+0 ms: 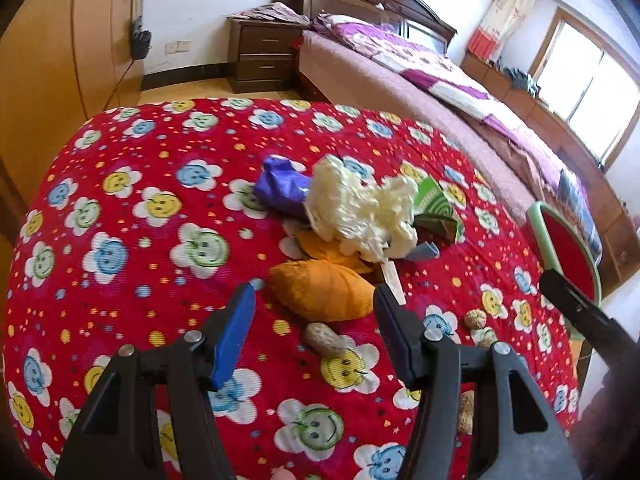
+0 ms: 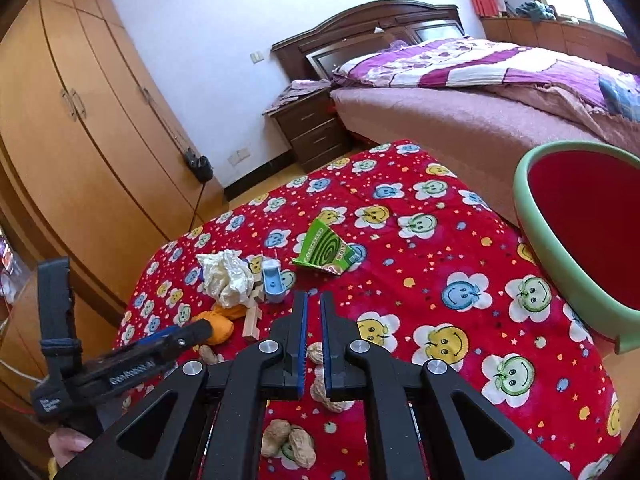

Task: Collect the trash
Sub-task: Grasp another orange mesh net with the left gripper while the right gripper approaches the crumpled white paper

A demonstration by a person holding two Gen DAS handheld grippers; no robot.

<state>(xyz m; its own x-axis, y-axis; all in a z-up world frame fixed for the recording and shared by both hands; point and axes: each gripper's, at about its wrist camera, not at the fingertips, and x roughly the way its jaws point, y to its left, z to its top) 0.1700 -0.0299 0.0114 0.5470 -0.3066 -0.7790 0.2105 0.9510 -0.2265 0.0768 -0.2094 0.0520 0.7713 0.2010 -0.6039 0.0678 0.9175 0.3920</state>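
Note:
Trash lies on a red smiley-flower cloth (image 1: 120,208): orange peel (image 1: 320,290), a crumpled white tissue (image 1: 360,212), a purple wrapper (image 1: 280,188), a green spiral-print packet (image 1: 434,204) and peanut shells (image 1: 324,340). My left gripper (image 1: 314,320) is open, its jaws on either side of the orange peel, just above it. My right gripper (image 2: 313,336) is nearly shut with nothing between its pads, above peanut shells (image 2: 320,388). The right wrist view also shows the tissue (image 2: 224,276), the packet (image 2: 324,250), the peel (image 2: 218,326) and the left gripper (image 2: 188,332).
A red bin with a green rim (image 2: 560,240) stands at the cloth's right edge, also in the left wrist view (image 1: 568,256). A small blue plastic piece (image 2: 274,282) and wooden sticks (image 2: 252,320) lie by the tissue. A bed (image 2: 480,112), nightstand (image 2: 312,128) and wardrobe (image 2: 60,120) stand behind.

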